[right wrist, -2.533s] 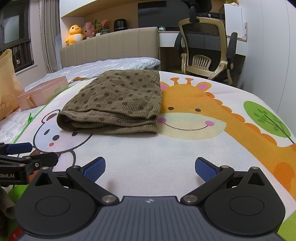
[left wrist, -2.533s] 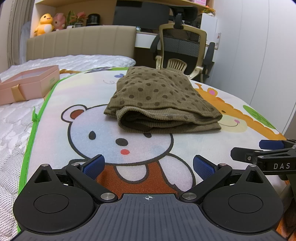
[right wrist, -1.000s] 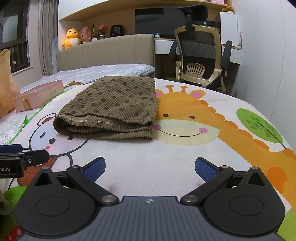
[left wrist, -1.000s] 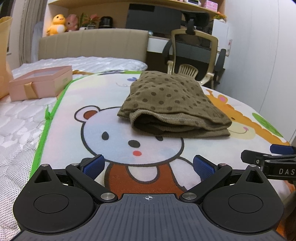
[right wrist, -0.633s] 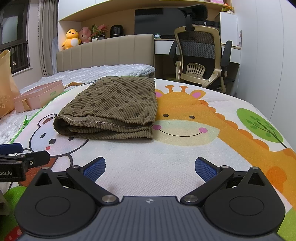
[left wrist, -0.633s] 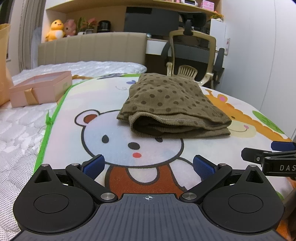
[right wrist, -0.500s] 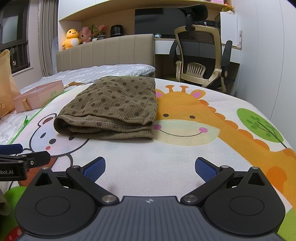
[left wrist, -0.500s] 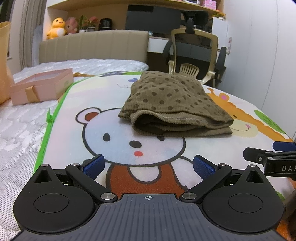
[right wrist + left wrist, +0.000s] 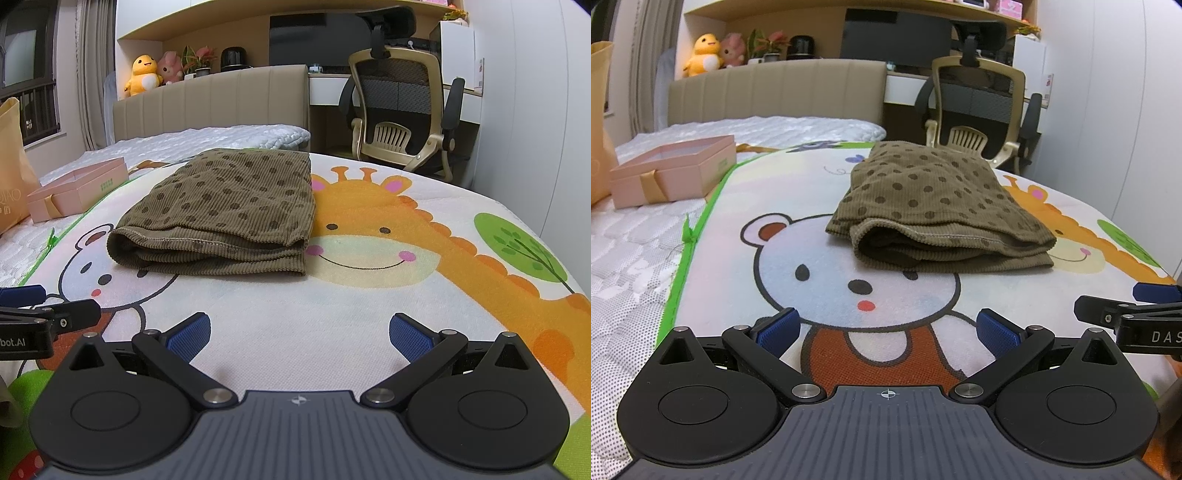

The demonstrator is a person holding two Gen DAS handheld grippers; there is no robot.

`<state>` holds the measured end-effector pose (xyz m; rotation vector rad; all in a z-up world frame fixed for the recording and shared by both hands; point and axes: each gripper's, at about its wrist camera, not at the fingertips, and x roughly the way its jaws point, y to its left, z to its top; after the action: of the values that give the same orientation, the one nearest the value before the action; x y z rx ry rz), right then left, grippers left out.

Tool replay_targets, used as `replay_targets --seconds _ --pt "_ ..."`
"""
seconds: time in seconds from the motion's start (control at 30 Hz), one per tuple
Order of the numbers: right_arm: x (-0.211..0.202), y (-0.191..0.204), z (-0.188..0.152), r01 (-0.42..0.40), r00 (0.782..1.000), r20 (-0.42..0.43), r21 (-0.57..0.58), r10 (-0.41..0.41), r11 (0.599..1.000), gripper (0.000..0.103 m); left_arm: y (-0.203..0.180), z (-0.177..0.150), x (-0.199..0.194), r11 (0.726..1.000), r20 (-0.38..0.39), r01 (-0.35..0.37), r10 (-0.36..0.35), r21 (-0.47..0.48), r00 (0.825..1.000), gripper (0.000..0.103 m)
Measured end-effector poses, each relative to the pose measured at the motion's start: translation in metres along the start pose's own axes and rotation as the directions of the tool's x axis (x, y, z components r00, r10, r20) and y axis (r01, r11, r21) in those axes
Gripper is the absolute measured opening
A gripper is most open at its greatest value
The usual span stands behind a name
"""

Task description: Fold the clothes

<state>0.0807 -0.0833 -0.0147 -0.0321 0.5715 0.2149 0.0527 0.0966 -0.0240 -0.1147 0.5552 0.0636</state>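
Observation:
A folded olive-brown garment with dark dots (image 9: pixel 934 210) lies on the cartoon play mat (image 9: pixel 820 273), over the bear's ear and the giraffe's face. It also shows in the right wrist view (image 9: pixel 225 214). My left gripper (image 9: pixel 888 330) is open and empty, low over the mat in front of the garment. My right gripper (image 9: pixel 299 332) is open and empty, also short of the garment. Each gripper's side shows at the edge of the other's view.
A pink gift box (image 9: pixel 672 170) sits on the white mattress (image 9: pixel 631 258) to the left, next to a yellow paper bag (image 9: pixel 11 184). An office chair (image 9: pixel 402 110) and desk stand beyond the bed. The headboard (image 9: pixel 775 92) carries plush toys.
Both grippers have drawn back slightly from the garment over the last seconds and stayed open. The garment has not moved.

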Motion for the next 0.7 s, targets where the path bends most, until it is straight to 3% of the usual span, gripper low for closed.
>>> replay_targets --seconds 0.7 --pt "0.0017 -0.0027 0.0002 -0.004 1.000 -0.016 0.004 0.004 1.000 0.103 0.0003 -0.0004 -0.0010 1.000 0.006 0.002 -0.002 0.007 1.000 0.103"
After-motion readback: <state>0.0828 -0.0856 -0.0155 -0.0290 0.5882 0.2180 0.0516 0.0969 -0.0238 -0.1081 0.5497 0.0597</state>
